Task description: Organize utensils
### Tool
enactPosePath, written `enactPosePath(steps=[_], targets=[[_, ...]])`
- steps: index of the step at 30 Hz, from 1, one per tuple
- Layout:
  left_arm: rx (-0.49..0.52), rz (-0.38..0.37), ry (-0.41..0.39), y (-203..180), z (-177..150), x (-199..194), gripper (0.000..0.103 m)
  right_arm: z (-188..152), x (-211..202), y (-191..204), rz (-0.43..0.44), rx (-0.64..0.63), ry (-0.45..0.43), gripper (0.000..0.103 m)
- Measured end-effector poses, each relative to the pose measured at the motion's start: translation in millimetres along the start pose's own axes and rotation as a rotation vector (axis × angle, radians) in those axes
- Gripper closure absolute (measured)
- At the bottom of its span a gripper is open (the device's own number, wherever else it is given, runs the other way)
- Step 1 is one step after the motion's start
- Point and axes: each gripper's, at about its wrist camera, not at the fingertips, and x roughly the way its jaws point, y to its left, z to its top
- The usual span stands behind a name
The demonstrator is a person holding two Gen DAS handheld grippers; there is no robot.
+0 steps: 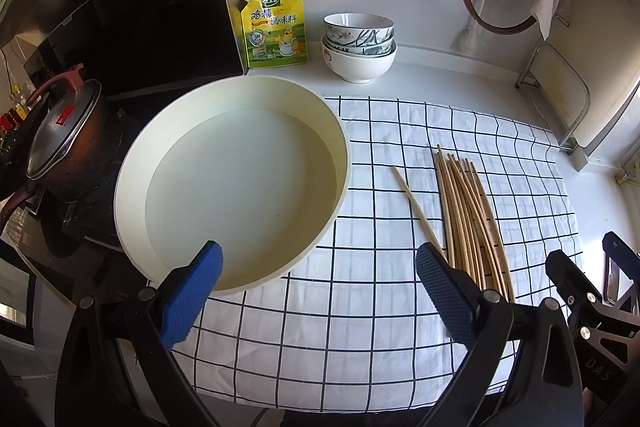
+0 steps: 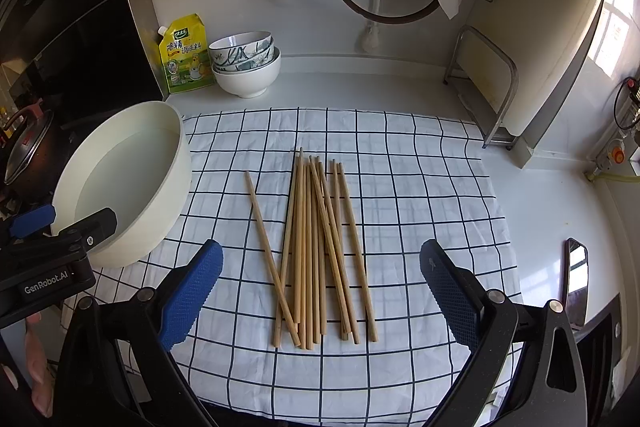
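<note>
Several wooden chopsticks [image 2: 320,251] lie in a loose bundle on a white checked cloth [image 2: 420,195]; one lies apart to the left [image 2: 270,255]. They also show in the left wrist view [image 1: 470,219]. A cream round basin [image 1: 180,223] stands at the cloth's left edge, also in the right wrist view [image 2: 168,211]. My left gripper [image 1: 320,291] is open and empty, hovering between the basin and the chopsticks. My right gripper [image 2: 320,291] is open and empty, above the near ends of the chopsticks.
Stacked bowls [image 2: 246,67] and a yellow seasoning pouch [image 2: 186,55] stand at the back wall. A lidded pot [image 1: 64,143] sits on the stove at left. A metal rack [image 2: 484,87] stands at back right. A phone [image 2: 576,275] lies at right.
</note>
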Motion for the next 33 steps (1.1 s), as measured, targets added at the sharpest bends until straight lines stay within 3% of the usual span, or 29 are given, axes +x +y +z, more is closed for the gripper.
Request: enactPosePath(steps=[33], targets=[[0.004, -0.001, -0.008, 0.8, -1.9, -1.9, 0.007, 0.5, -3.0, -0.9, 0.001, 0.000, -0.004, 0.009]])
